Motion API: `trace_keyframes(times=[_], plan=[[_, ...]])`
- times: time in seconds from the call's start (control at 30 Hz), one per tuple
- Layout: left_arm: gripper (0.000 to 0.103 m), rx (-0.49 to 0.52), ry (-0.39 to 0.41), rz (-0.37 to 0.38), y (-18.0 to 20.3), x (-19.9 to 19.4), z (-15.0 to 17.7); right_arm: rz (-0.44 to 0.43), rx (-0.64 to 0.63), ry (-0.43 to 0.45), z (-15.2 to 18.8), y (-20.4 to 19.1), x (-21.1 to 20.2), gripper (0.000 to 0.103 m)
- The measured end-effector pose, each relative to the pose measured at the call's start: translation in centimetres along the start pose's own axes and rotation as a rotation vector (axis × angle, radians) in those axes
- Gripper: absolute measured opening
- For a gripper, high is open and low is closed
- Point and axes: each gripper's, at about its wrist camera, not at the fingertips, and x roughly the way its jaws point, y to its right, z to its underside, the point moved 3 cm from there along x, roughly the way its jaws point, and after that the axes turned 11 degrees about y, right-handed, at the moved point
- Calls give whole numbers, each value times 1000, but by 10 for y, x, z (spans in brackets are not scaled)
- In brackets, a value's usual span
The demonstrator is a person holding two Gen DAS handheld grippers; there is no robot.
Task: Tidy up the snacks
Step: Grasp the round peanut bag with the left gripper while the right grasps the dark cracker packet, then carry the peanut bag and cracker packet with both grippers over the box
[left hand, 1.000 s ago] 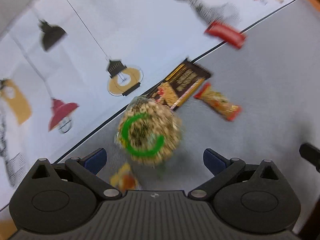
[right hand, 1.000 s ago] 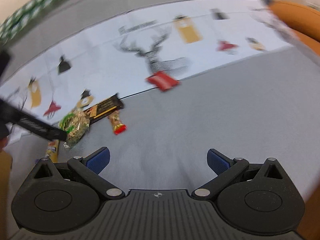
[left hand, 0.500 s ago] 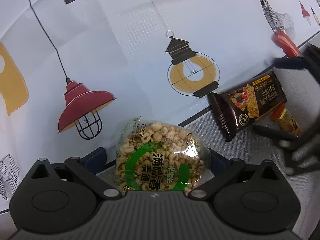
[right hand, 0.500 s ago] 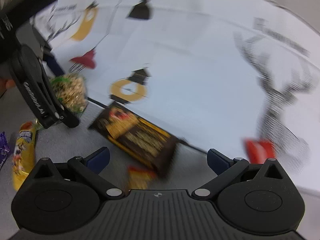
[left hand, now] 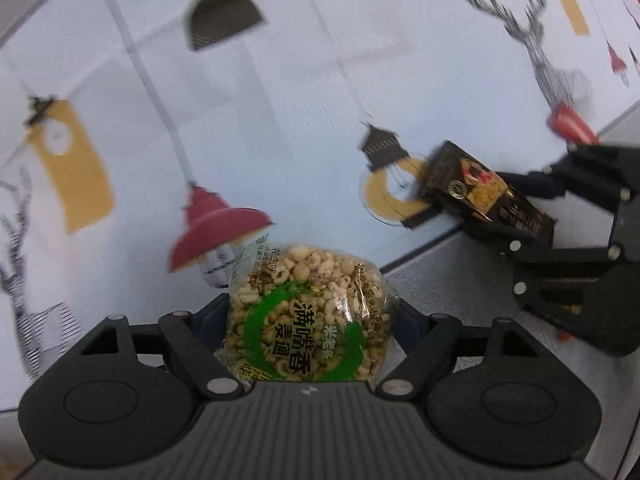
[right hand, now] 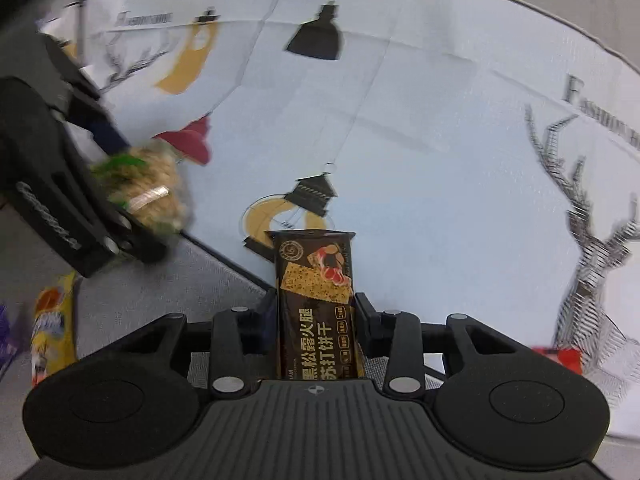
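My left gripper [left hand: 310, 316] is shut on a clear pack of puffed grain snack with a green ring label [left hand: 308, 316], held above the printed white mat [left hand: 280, 100]. My right gripper [right hand: 316, 312] is shut on a dark brown cracker pack [right hand: 316, 304], its long side pointing forward over the mat's edge. The right gripper with the brown pack [left hand: 488, 200] shows at the right of the left wrist view. The left gripper with the grain pack [right hand: 148, 192] shows blurred at the left of the right wrist view.
A red packet [left hand: 572, 126] lies on the mat near the deer print; it also shows in the right wrist view [right hand: 560, 360]. A yellow snack bag [right hand: 52, 324] and a purple packet edge [right hand: 6, 336] lie on the grey tabletop [right hand: 180, 280] at left.
My left gripper closed on the grain pack and lifted it. My right gripper moved in, closed on the brown cracker pack and raised it over the mat's edge.
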Motion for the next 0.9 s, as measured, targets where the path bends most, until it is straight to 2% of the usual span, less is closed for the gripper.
trace_keyframes(times=[0.07, 0.17, 0.23, 0.3, 0.37, 0.47, 0.6, 0.7, 0.77, 0.9], plan=[[85, -31, 23, -22, -11, -21, 0, 60, 1, 22, -4, -5, -3, 40], [85, -66, 78, -60, -21, -64, 3, 176, 34, 122, -21, -2, -24, 40], [85, -100, 125, -80, -32, -105, 9, 259, 93, 206, -37, 5, -53, 40], [85, -135, 172, -75, -34, -150, 23, 293, 167, 291, -50, 6, -91, 40], [85, -152, 212, -60, -29, -196, 49, 290, 245, 367, -54, -4, -138, 40], [85, -154, 256, -56, -19, -257, 94, 254, 305, 431, -48, -43, -206, 40], [85, -194, 274, -72, -10, -333, 161, 201, 414, 439, -28, -111, -279, 40], [85, -244, 237, -71, -8, -370, 213, 198, 478, 439, -13, -162, -322, 40], [85, -264, 232, -76, -9, -392, 245, 165, 512, 433, -7, -198, -346, 40], [85, -297, 256, -142, -16, -432, 298, 89, 476, 414, -3, -274, -389, 40]])
